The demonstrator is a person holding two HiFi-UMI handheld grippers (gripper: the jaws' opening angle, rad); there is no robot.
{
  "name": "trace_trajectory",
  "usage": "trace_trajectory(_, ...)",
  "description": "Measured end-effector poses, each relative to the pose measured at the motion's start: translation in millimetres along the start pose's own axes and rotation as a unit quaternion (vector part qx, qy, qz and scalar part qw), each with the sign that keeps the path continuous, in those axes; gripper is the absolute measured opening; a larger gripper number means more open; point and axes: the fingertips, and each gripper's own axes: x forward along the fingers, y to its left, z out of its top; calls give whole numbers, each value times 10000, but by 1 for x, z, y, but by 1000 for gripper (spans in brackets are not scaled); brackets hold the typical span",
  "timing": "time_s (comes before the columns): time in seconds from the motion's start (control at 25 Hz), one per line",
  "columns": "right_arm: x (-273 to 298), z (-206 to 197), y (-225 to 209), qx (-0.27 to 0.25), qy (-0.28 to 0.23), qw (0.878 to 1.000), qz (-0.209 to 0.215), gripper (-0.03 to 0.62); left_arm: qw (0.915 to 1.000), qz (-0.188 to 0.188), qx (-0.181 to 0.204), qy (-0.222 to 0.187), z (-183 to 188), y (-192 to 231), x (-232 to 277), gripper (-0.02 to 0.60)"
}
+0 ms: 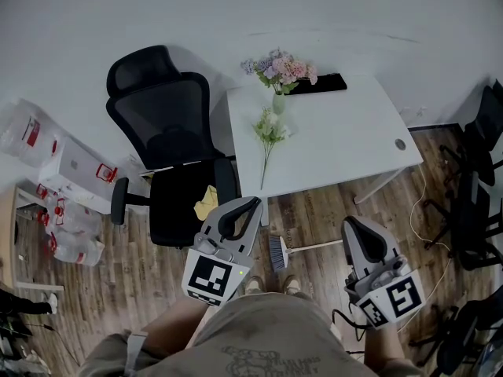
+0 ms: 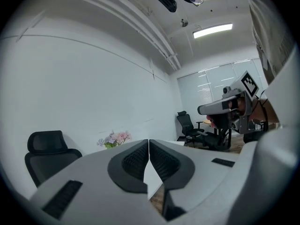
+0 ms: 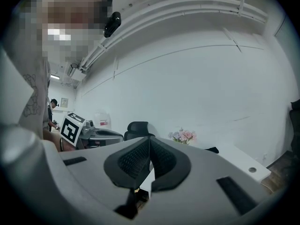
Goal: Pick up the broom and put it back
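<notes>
A black chair [image 1: 169, 144] stands beside a white table [image 1: 346, 144] bearing a vase [image 1: 278, 103] (loose sprig [image 1: 269, 130] lying nearby), boxes [image 1: 76, 173] farther left.

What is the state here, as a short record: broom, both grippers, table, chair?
broom: lying on the floor by the near edge of the table, not held
left gripper: shut, empty
right gripper: shut, empty
table: white; flowers in a vase, one loose stem
chair: black, left of the table in the head view
task: pick-up not yet begun
</notes>
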Motion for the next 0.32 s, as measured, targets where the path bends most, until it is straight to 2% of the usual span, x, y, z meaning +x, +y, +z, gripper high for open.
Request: trace_trajectory(0.32, 0, -2, 4, 45, 5, 10000, -45, 34, 10000, -36, -27, 18, -2, 0, -5, 21)
